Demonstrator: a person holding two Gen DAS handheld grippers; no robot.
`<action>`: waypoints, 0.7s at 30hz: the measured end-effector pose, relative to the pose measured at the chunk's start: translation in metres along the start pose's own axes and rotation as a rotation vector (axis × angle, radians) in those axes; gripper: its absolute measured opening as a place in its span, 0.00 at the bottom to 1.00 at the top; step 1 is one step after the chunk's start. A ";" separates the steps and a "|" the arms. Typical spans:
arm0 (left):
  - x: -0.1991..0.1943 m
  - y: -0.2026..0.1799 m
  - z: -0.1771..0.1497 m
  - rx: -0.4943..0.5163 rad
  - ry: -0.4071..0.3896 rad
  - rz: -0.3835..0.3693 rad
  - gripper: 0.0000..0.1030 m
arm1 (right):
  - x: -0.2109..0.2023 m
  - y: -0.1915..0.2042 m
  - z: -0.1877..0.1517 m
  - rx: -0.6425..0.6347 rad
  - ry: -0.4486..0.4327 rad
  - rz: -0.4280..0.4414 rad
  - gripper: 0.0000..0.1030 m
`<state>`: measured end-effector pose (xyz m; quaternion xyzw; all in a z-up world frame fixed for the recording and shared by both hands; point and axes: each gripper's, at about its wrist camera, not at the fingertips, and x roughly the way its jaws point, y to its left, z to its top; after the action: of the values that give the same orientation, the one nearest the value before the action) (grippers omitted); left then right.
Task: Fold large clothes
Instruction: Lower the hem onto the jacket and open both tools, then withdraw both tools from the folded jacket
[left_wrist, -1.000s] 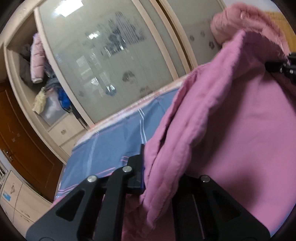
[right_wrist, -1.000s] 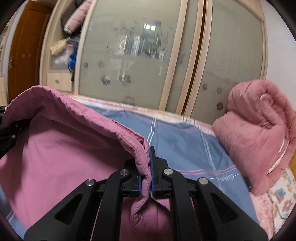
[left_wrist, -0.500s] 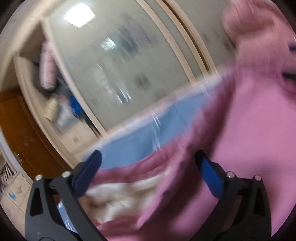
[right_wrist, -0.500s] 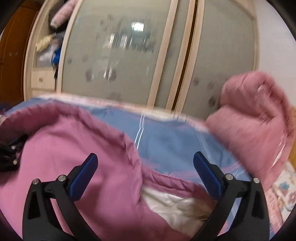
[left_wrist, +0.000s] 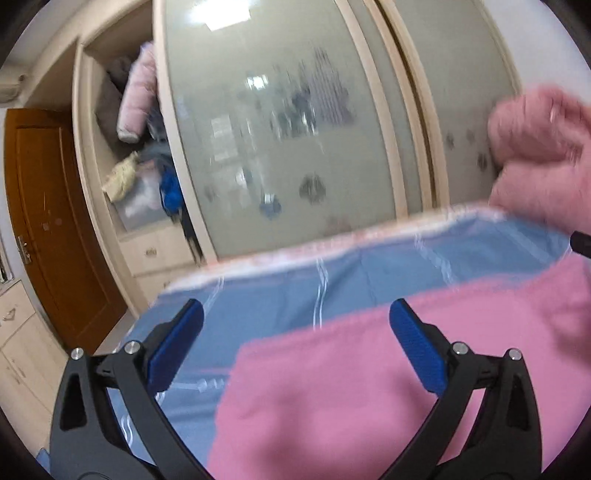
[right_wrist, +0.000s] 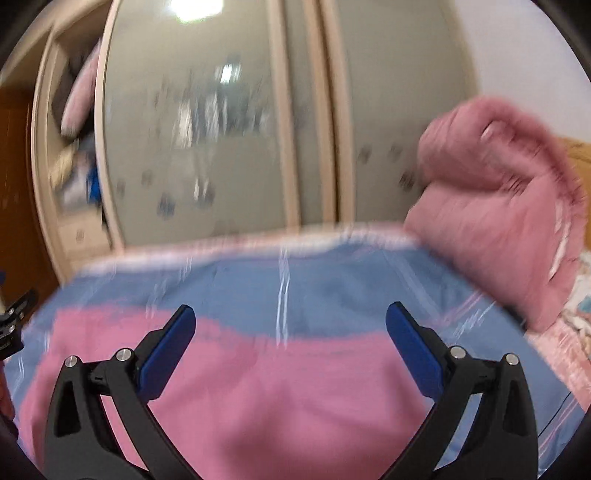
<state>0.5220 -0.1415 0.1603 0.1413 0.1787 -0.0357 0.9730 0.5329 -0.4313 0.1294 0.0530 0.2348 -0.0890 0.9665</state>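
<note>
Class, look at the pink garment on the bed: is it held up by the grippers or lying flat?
Lying flat. The pink garment rests on the blue sheet, and both grippers, left and right, stand wide open, gripping nothing.

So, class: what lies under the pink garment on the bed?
The pink garment lies spread on a blue striped bedsheet, which shows beyond its far edge and at both sides. Whatever sits directly beneath the fabric is covered and cannot be seen.

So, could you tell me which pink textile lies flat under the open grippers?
The smooth pink garment on the blue sheet; the quilted pink duvet sits bundled behind.
</note>
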 end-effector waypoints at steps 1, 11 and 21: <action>0.016 -0.008 -0.009 0.015 0.042 0.008 0.98 | 0.021 0.000 -0.008 -0.004 0.063 0.000 0.99; 0.113 -0.013 -0.063 0.035 0.234 0.020 0.98 | 0.124 -0.044 -0.047 0.063 0.320 -0.065 0.99; 0.132 -0.010 -0.087 -0.043 0.245 0.008 0.98 | 0.141 -0.046 -0.071 0.125 0.313 -0.049 0.99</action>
<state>0.6144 -0.1284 0.0328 0.1243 0.2965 -0.0102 0.9469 0.6155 -0.4864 -0.0011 0.1204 0.3776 -0.1178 0.9105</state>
